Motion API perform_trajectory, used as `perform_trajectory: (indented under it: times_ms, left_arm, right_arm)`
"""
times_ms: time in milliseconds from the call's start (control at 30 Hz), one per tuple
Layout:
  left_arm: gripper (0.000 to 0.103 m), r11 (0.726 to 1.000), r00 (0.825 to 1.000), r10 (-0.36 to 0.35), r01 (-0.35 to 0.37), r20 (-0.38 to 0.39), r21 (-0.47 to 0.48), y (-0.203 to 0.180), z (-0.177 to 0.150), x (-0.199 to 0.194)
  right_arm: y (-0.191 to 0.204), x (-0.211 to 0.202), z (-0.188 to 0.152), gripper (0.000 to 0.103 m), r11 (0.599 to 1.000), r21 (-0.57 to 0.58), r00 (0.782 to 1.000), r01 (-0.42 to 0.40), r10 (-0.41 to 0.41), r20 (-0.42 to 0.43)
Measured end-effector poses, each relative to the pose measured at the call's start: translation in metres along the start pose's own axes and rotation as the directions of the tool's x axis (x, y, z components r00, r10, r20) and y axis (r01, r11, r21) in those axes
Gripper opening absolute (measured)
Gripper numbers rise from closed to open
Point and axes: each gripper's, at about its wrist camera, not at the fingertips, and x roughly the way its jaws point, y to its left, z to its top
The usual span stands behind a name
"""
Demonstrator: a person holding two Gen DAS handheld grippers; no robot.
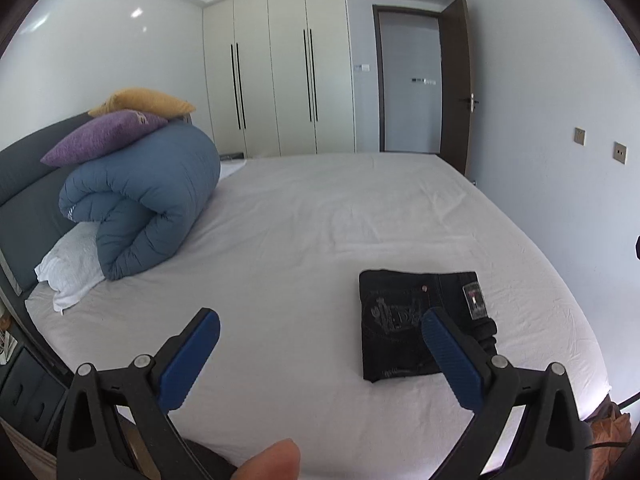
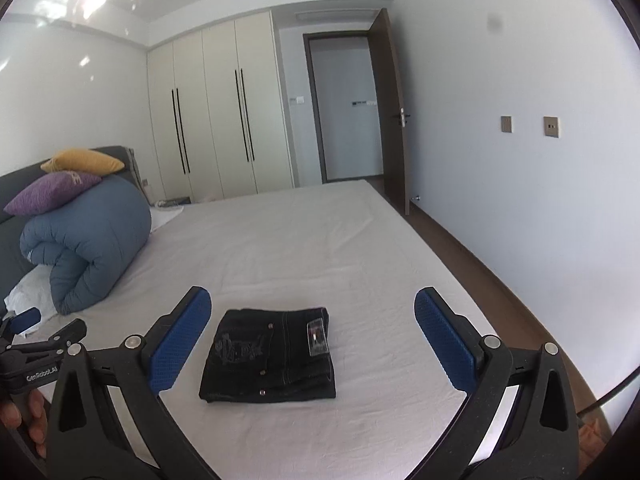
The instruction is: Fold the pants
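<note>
Black denim pants [image 2: 268, 354] lie folded compactly near the white bed's [image 2: 320, 240] front edge; both blue-padded grippers, left gripper [image 1: 320, 326] and right gripper [image 2: 312, 308], hover spread and empty, apparently finished.

Black gripper frames, blue ribbed fingers [image 2: 180, 344], silver screws, bare skin.

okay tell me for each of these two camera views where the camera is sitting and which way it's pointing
Left wrist: on the left gripper, above the white bed sheet, facing the cream wardrobe; open blue pads and a fingertip show.
Right wrist: on the right gripper, over the folded black denim pants, facing the open doorway; the left gripper's side and a hand show.
Shared: pants, rolled blue duvet, purple and yellow cushions.
</note>
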Motion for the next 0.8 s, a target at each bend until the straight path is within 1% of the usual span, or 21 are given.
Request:
perform_trajectory:
  times_ms: [67,100,233,333,467,600,800]
  left_arm:
    - [0.103,1.0,0.998,-0.014,0.013,-0.059,-0.007,-0.004,-0.008,0.011]
    - [0.103,1.0,0.997,-0.009,0.008,-0.081,-0.01,-0.006,-0.011,0.015]
    - [0.103,1.0,0.989,-0.016,0.018,-0.148,0.013,-0.022,-0.025,0.025]
    - [0.103,0.999,0.983,-0.013,0.02,-0.182,0.038,-0.031,-0.033,0.031]
    - [0.103,0.998,0.974,-0.03,0.039,-0.224,0.038,-0.036,-0.039,0.037]
    - [0.103,0.998,0.969,-0.037,0.047,-0.245,0.035,-0.039,-0.043,0.041]
    - [0.103,0.998,0.96,-0.047,0.055,-0.275,0.02,-0.037,-0.048,0.046]
  right_arm:
    - [0.005,0.006,-0.007,0.103,1.0,0.007,0.998,0.004,-0.004,-0.06]
    - [0.006,0.01,-0.01,0.103,1.0,0.013,0.996,0.013,-0.011,-0.094]
    - [0.007,0.032,-0.028,0.103,0.999,0.028,0.974,0.045,-0.038,-0.223]
    - [0.007,0.043,-0.039,0.103,0.998,0.016,0.957,0.06,-0.053,-0.284]
    - [0.011,0.052,-0.046,0.103,0.998,-0.009,0.948,0.061,-0.06,-0.313]
    - [0.014,0.062,-0.047,0.103,0.998,-0.029,0.941,0.055,-0.062,-0.334]
    - [0.018,0.064,-0.045,0.103,0.998,-0.046,0.935,0.048,-0.061,-0.348]
